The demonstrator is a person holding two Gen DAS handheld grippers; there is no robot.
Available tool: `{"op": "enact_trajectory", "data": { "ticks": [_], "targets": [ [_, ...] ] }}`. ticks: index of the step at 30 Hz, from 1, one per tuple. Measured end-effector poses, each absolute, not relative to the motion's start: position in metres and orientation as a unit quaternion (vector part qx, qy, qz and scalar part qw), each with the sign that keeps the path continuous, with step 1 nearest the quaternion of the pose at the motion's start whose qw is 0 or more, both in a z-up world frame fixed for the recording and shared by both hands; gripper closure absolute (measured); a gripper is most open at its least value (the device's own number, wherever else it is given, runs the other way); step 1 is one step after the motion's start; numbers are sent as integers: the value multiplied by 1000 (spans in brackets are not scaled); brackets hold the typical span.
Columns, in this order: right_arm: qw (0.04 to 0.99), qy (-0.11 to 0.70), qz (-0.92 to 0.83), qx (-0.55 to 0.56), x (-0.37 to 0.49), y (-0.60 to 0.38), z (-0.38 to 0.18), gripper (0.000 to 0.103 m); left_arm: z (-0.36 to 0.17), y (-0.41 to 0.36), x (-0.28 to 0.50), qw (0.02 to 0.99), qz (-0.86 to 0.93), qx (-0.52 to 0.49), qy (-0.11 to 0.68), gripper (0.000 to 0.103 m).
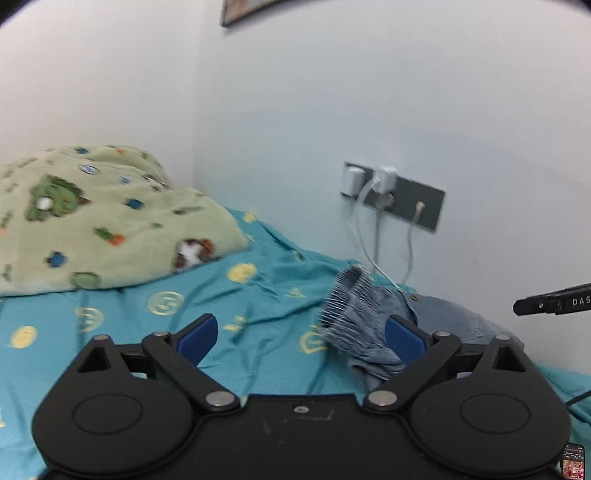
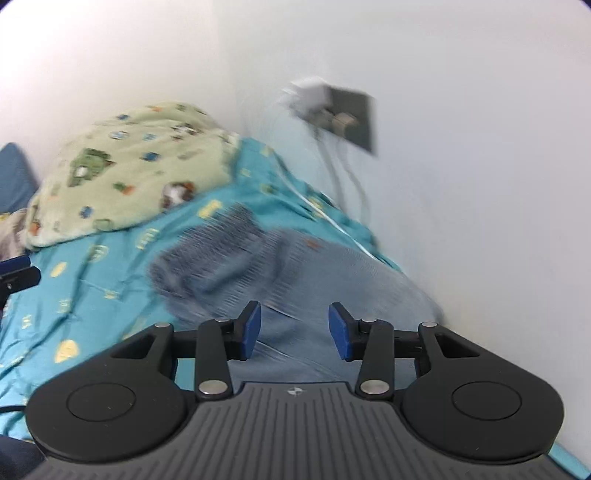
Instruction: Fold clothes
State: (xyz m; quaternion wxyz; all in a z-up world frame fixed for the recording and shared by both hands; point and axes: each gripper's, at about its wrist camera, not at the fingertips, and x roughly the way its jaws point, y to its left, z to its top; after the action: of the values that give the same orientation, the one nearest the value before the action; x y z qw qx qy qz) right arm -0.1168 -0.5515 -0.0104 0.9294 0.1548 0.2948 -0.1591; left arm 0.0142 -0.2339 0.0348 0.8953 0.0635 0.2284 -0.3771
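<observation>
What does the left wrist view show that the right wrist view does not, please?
Only the left wrist view shows a picture frame's corner high on the wall and the open left claw. Only the right wrist view shows a dark blue object at the left edge and the open right claw over the denim. Both show the denim garment, green blanket, teal sheet and wall socket.

A framed picture (image 1: 247, 9) on the wall is cut off by the top edge. The right gripper (image 1: 550, 304) enters the left wrist view only as a black tip at the right edge. In the right wrist view, motion blur smears the denim garment (image 2: 229, 266) and the wall socket (image 2: 343, 118), hiding its plugs and cables.
</observation>
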Motion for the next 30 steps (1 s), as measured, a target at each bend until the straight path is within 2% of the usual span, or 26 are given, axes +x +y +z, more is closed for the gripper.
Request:
{"op": "enact_trajectory", "data": {
  "ticks": [2,4,5,14,22,30],
  "targets": [
    [939,280,-140,144,-108,-531,5,57,48,-213,9,904,-361,62,219,5],
    [949,262,-117,134,-96,-507,18,48,62,-190,5,915,-340,56,209,5],
    [953,254,-105,130,-91,-493,24,48,69,-177,3,921,-329,49,204,5],
    [972,210,-9,108,-41,-369,59,48,86,-82,2,952,-237,46,190,2],
    [976,201,29,78,-7,-320,44,48,77,0,-6,972,-156,19,175,0],
    [978,191,66,48,27,-273,29,48,46,22,9,978,-114,-2,177,0]
  ]
}}
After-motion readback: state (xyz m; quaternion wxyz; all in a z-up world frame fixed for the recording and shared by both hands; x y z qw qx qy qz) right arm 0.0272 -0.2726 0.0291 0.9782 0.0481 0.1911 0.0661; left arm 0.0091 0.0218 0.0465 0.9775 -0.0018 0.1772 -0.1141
